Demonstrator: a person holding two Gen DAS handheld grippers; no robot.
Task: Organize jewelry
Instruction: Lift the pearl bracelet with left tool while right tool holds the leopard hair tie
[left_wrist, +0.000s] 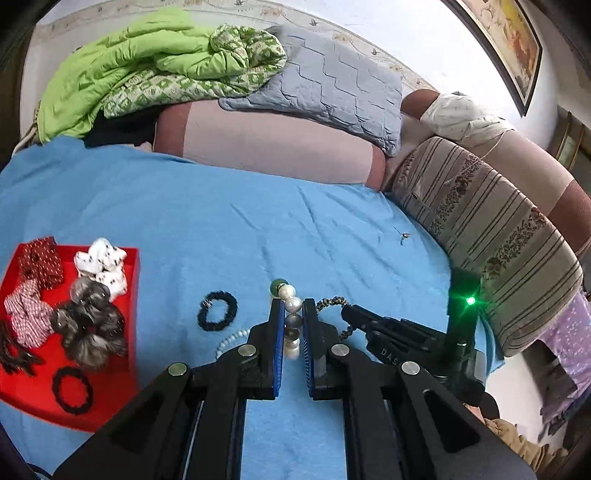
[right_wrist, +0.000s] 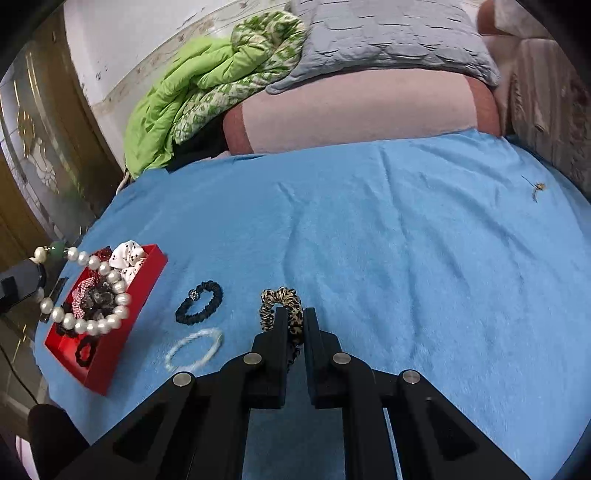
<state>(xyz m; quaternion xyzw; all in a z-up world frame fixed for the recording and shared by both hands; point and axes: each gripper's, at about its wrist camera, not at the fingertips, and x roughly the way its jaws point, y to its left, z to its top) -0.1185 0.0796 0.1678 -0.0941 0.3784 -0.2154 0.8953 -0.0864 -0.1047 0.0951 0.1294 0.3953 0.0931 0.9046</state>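
While left tool clamps pearl bracelet lengthwise | right tool grips leopard scrunchie

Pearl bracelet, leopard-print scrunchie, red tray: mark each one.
pearl bracelet (right_wrist: 88, 325), right wrist view, a bead on its lower curve
leopard-print scrunchie (right_wrist: 275, 295), right wrist view, top of the loop
red tray (left_wrist: 129, 325), left wrist view, right wall

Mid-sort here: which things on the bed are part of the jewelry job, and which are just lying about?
Job: pearl bracelet, leopard scrunchie, black scrunchie, white bracelet, red tray.
Lying about: green quilt, grey pillow, striped cushion.
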